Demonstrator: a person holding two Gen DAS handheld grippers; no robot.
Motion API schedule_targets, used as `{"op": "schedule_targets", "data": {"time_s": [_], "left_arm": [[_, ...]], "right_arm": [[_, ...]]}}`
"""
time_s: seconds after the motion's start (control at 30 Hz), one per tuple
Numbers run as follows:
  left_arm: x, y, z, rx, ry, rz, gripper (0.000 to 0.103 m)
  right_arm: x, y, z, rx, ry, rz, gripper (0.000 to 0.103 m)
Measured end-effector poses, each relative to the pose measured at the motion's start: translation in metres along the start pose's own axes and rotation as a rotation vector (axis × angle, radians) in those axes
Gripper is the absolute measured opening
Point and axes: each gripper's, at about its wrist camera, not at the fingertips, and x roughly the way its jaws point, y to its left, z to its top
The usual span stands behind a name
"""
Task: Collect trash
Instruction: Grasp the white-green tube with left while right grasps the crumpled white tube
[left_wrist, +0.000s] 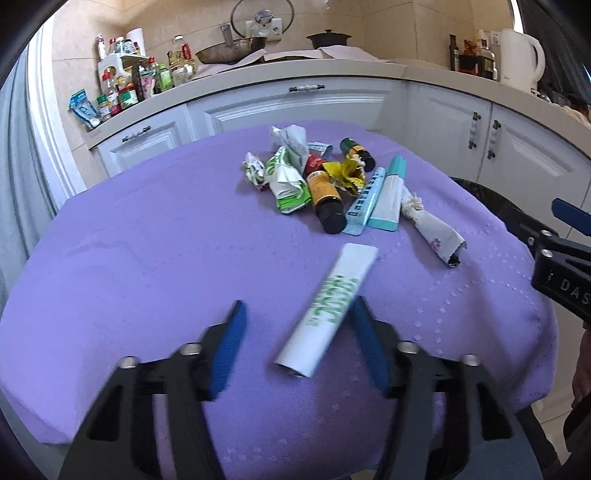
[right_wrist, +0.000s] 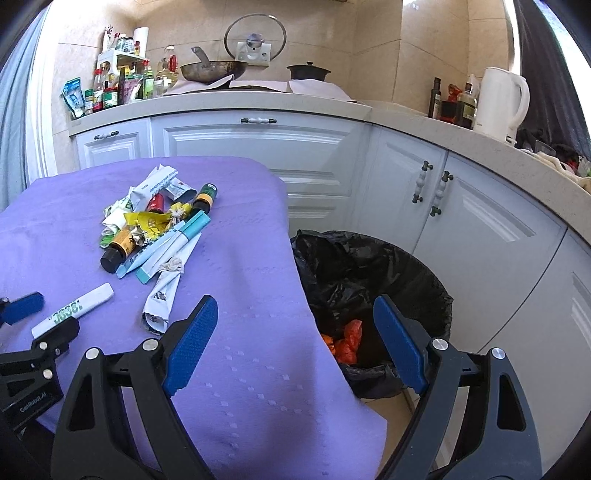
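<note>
My left gripper (left_wrist: 297, 325) has its jaws spread wide around a white box with green lettering (left_wrist: 328, 310), which lies flat on the purple tablecloth (left_wrist: 147, 240). The box runs from about 7 o'clock to 1 o'clock between the blue pads; the right pad sits just beside its long edge, the left pad well apart. I judge it a light cardboard carton, stiff enough along its length but easy to crush, so I would take it across the narrow middle with a gentle squeeze.

At 12 o'clock from it is the heap of trash (left_wrist: 321, 181): crumpled wrappers, two dark little bottles, two teal boxes and a rolled paper with a frayed end. The bottles look smooth, round and likely to roll; the wrappers soft and springy.

My right gripper (right_wrist: 295, 332) hangs with fingers wide apart, holding nothing, over the table's edge. At 1 o'clock from it on the floor stands the bin (right_wrist: 424, 291), lined with a black bag (right_wrist: 332, 258). Inside I can see orange crumpled plastic (right_wrist: 347, 341) near the bottom; the rest is too dark to tell. It has plenty of room, I judge.
</note>
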Motion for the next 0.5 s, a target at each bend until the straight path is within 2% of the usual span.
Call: {"op": "schedule_targets", "data": {"time_s": [0.03,0.1,0.23,0.5], "left_arm": [[-0.001,-0.002,-0.001,0.009,-0.005,-0.008,0.039],[0.000,-0.004,-0.001,0.023,-0.009,-0.010,0.017],[-0.002,0.002,0.001,-0.004,-0.022,-0.009,0.014],[-0.010,0.040,0.011,-0.138,-0.066,0.059,0.013]], "right_arm": [[0.000,0.001,0.001,-0.001,0.001,0.004,0.084],[0.001,0.004,0.002,-0.004,0.001,0.012,0.084],[0.001,0.013,0.004,-0.021,0.000,0.031,0.084],[0.002,0.036,0.015,-0.057,-0.014,0.087,0.084]]}}
